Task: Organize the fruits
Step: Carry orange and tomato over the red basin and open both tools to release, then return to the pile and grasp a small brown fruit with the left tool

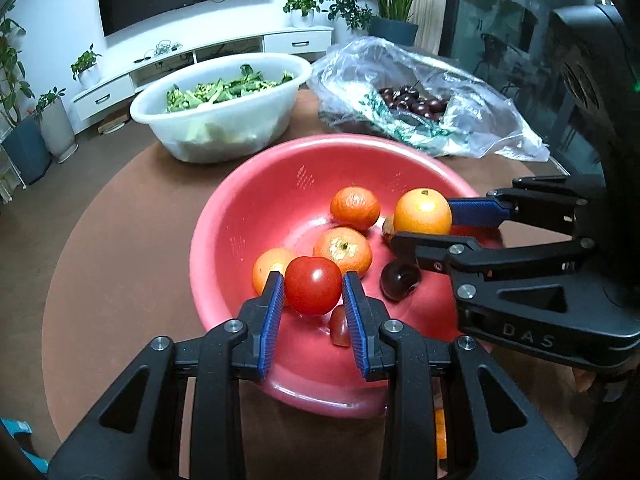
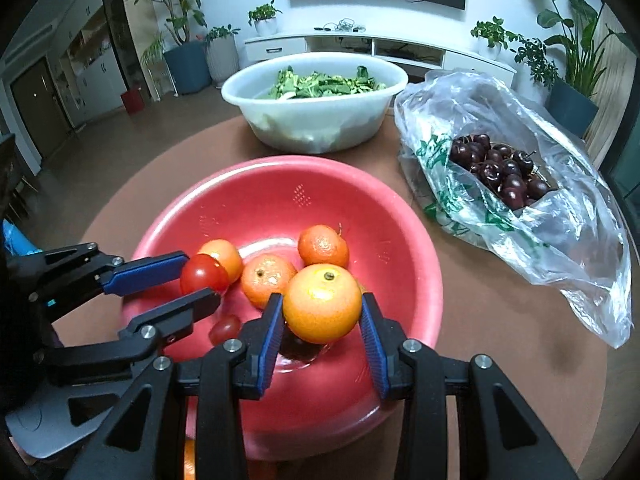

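Above red bowl [image 1: 224, 240] on table [image 1: 120, 240]: left gripper [image 1: 313, 286] clamped on tomato [image 1: 313, 286], soft and bruisable, right gripper [image 2: 322, 310] clamped on orange [image 2: 322, 310], firm, slick-skinned, both pinched across the middle.

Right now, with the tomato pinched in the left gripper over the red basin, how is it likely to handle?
The tomato looks smooth and glossy, so it may slip between the left gripper pads. Being round, it would probably roll among the fruit if dropped into the red basin. Its thin skin likely bruises under a hard squeeze.
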A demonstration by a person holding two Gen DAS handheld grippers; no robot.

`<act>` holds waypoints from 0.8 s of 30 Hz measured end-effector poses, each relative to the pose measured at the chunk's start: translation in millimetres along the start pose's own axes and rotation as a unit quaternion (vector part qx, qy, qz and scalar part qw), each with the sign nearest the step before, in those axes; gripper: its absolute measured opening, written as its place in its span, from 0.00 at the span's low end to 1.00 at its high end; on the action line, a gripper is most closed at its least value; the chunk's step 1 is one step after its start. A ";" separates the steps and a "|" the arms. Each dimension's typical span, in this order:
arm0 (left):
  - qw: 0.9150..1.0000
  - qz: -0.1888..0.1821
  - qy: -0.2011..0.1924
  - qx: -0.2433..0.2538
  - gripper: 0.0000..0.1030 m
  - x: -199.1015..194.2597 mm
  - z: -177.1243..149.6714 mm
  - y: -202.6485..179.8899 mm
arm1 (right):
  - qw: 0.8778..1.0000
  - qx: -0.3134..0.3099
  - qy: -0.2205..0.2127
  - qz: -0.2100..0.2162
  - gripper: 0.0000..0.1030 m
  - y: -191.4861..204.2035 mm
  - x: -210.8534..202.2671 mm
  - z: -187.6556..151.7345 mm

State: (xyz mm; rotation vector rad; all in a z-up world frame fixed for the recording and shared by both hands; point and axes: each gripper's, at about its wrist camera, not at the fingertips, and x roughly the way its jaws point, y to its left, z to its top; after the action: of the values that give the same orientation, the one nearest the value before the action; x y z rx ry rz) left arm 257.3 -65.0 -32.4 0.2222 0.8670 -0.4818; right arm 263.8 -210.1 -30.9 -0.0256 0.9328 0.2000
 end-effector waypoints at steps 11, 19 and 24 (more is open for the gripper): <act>1.000 0.019 -0.001 0.007 0.39 -3.0 -2.2 -2.3 | 1.000 -0.024 0.002 -0.018 0.40 6.0 7.8 -1.0; 1.000 0.013 -0.026 -0.006 0.72 -29.8 -2.5 0.7 | 1.000 -0.019 -0.002 -0.017 0.46 1.6 -2.4 -3.5; 0.999 0.006 -0.047 -0.018 0.83 -61.3 -17.1 3.7 | 0.999 -0.012 -0.032 -0.014 0.59 0.9 -29.0 -12.9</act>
State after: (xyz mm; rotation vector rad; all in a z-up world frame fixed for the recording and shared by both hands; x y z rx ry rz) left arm 213.8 -36.1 4.3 0.1708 0.7820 -0.4621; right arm 236.7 -215.2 -15.4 -0.0531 0.8664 0.1856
